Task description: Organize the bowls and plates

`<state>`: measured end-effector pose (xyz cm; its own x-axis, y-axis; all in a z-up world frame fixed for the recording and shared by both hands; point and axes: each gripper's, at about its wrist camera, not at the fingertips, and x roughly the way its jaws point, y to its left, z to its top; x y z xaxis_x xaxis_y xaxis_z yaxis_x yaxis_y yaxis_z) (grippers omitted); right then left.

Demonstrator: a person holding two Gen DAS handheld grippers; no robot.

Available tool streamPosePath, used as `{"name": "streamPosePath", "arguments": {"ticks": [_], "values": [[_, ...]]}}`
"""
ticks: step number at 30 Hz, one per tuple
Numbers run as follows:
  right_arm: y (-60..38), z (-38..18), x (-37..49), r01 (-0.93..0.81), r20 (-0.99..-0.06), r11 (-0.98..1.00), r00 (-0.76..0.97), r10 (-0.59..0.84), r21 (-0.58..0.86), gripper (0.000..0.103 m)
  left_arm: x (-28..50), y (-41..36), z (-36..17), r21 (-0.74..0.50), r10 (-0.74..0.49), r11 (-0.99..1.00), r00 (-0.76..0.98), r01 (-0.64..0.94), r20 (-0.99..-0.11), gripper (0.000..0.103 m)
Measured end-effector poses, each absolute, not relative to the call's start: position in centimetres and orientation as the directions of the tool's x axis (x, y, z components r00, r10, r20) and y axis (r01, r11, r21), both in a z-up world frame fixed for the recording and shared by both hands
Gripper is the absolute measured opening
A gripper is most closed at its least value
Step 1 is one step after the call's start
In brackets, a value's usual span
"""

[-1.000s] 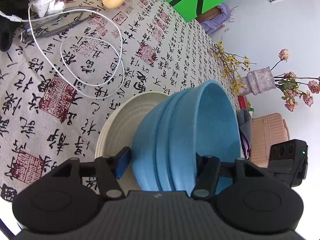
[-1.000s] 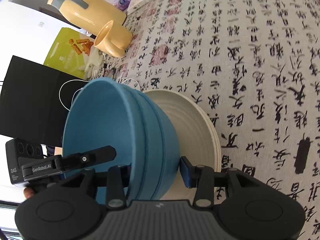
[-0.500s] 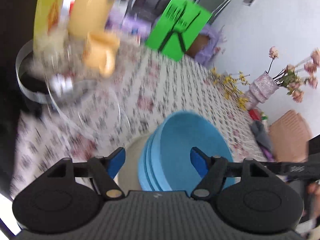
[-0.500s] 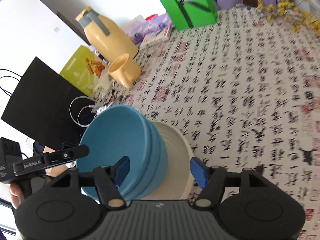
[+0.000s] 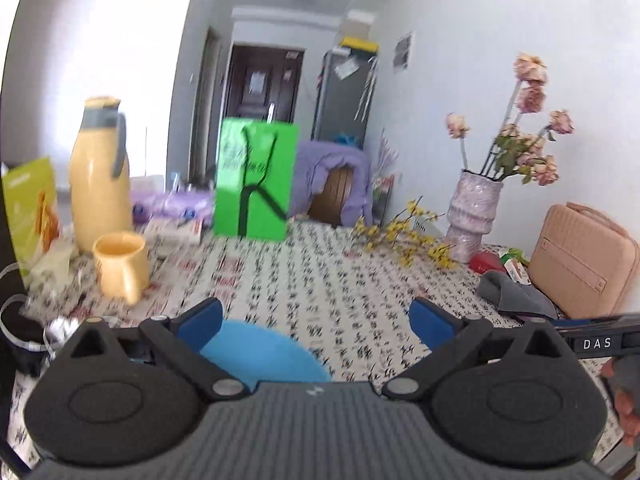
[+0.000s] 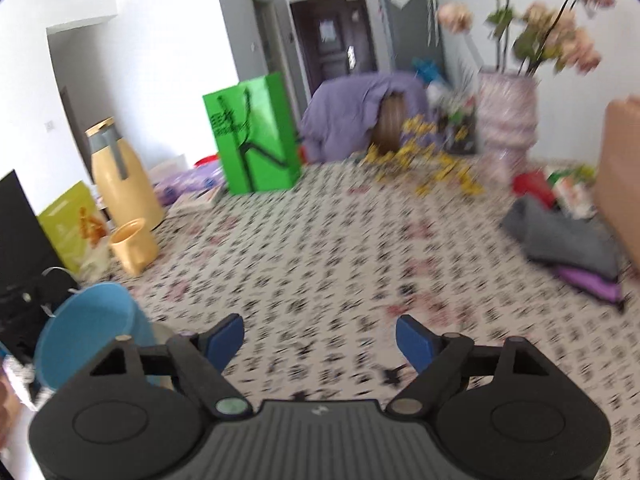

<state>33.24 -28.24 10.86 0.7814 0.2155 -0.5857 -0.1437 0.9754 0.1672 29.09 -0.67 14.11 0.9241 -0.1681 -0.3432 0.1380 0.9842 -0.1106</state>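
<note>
A second earlier both grippers had closed on the stack of blue bowls (image 5: 260, 354) over the cream plate; now both had let go and lifted away, so each camera looked across the counter (image 5: 340, 280) into the room rather than down at the cloth.

Taking the blue bowls as the landmark: in the left wrist view they sat low behind the left gripper (image 5: 316, 320), whose fingers were still opening, spread wide with only air between the blue pads. In the right wrist view the bowls (image 6: 86, 340) lay left of the right gripper (image 6: 320, 336), nested and empty inside, with a sliver of the plate's pale rim (image 6: 160, 328) beside them. That gripper's fingers were also opening, nothing between them.

Beyond the bowls to the left stood a yellow mug (image 5: 120, 264), empty as far as could be seen, and behind it a yellow jug (image 5: 100, 180). Farther back stood a green paper bag (image 5: 256, 180), contents hidden. Far right of the bowls a pale vase (image 5: 472, 216) held dried pink flowers (image 5: 528, 128), with a pink case (image 5: 580, 264) beyond.
</note>
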Motion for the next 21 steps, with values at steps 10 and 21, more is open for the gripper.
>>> {"name": "streamPosePath", "arguments": {"ticks": [10, 21], "values": [[-28.7, 9.2, 29.6, -0.127, -0.32, 0.99, 0.942, 0.101, -0.059, 0.096, 27.7, -5.0, 11.6, -0.036, -0.15, 0.989, 0.947, 0.146, -0.282, 0.103], [-28.6, 9.0, 27.9, -0.125, -0.301, 0.992, 0.946, 0.116, -0.012, 0.096, 26.2, -4.3, 11.3, -0.046, -0.149, 0.989, 0.949, 0.142, -0.277, 0.103]]}}
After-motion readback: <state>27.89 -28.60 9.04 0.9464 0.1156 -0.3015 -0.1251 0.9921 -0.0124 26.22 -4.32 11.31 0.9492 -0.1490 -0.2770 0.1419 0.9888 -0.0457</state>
